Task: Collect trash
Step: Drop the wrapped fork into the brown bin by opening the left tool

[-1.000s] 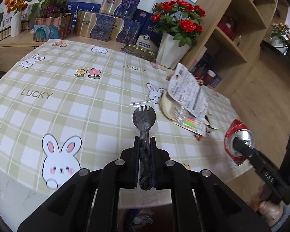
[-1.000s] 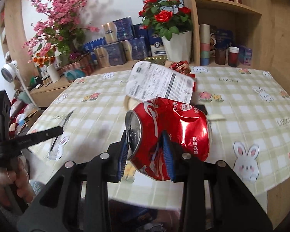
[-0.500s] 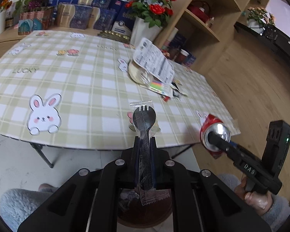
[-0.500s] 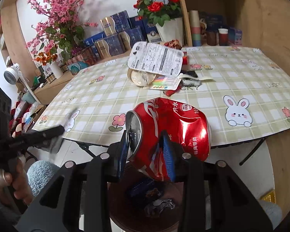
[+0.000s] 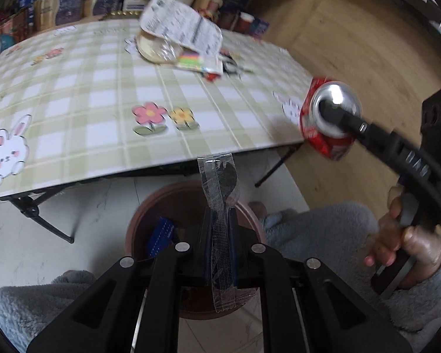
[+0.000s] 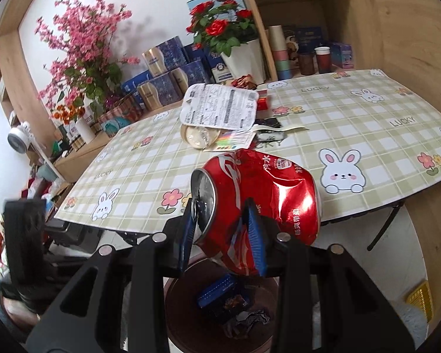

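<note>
I had the left tongs (image 5: 219,235) clamped on a black plastic spork in its clear wrapper (image 5: 220,194), the utensil's head sticking up past the fingertips and the loose wrapper tail hanging back between the fingers. Directly beneath it sat the brown round trash bin (image 5: 150,206) on the pale floor, with a blue carton (image 5: 161,235) lying inside. My right tongs (image 6: 223,229) were squeezed onto a crushed red soda can (image 6: 267,200) — one finger against its silver top, the other pressed into the dented side — and from the right wrist view the can hung above the bin's opening, where the blue carton and some crumpled scraps (image 6: 247,320) showed. Both tongs were off the front edge of the checked surface (image 6: 367,123) with its rabbits and flowers. Farther back on that surface, more litter lay in a heap: a white printed package (image 6: 220,108) propped over a round tan disc (image 6: 198,136), a colourful card (image 6: 235,142) and dark wrappers (image 6: 269,123) just beside them. Motion blurred the left wrist view.
</note>
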Tool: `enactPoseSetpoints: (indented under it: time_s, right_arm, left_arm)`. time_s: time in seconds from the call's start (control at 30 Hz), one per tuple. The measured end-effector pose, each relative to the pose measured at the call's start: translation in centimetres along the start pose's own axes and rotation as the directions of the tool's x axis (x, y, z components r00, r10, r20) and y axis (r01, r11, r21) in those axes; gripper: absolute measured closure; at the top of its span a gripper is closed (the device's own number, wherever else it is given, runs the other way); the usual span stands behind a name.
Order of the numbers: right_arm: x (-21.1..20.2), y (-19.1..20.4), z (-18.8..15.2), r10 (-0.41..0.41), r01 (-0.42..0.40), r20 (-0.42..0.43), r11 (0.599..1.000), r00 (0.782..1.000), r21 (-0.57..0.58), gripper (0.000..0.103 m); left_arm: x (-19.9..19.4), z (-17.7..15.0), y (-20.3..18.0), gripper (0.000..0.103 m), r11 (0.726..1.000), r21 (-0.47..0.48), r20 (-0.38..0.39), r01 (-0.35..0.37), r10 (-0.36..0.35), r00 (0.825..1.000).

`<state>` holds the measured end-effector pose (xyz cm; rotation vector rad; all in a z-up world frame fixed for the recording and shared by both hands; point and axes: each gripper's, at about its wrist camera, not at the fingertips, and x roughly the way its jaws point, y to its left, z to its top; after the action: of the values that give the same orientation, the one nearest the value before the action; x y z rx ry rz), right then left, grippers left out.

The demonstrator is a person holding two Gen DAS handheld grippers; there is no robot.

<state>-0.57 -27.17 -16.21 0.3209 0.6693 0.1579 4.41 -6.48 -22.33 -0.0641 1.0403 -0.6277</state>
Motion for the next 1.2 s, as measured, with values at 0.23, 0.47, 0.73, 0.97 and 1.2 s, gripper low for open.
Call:
enactPoseSetpoints:
  time_s: [0.23, 0.47, 0.73, 0.97, 1.2]
  right_arm:
    - [-0.5, -2.0, -1.0, -0.013, 0.013, 0.003, 0.999, 1.000, 0.043, 0.067]
    - [-0.6, -2.5, -1.5, -0.021, 0.021, 0.002, 0.998, 1.000, 0.055, 0.067]
    - [0.1, -1.7, -2.4, -0.010, 0.012, -0.032, 0.999, 0.999, 0.043, 0.067]
    - [1.2, 0.4, -3.5, -0.001, 0.000, -0.083, 1.000, 0.997, -0.016, 0.067]
    - [4.1, 2.3, -6.0, 0.012, -0.026, -0.187, 0.997, 0.982, -0.072, 0.067]
  left_arm:
    - [3.6, -0.5, -0.9, 0.093, 1.000, 0.017, -0.095, 0.007, -0.005, 0.995]
    - [3.8, -0.6, -0.8, 0.040, 0.999, -0.021, -0.045, 0.035, -0.036, 0.998]
    - [-2.4, 0.5, 1.1, 0.010, 0.991, -0.111, 0.172, -0.070, 0.089, 0.981]
    - [-7.9, 1.0, 2.9, 0.006, 0.956, -0.172, 0.285, -0.238, 0.279, 0.917]
    - [-12.1, -0.5, 5.0, 0.006, 0.908, -0.198, 0.365, -0.370, 0.418, 0.832]
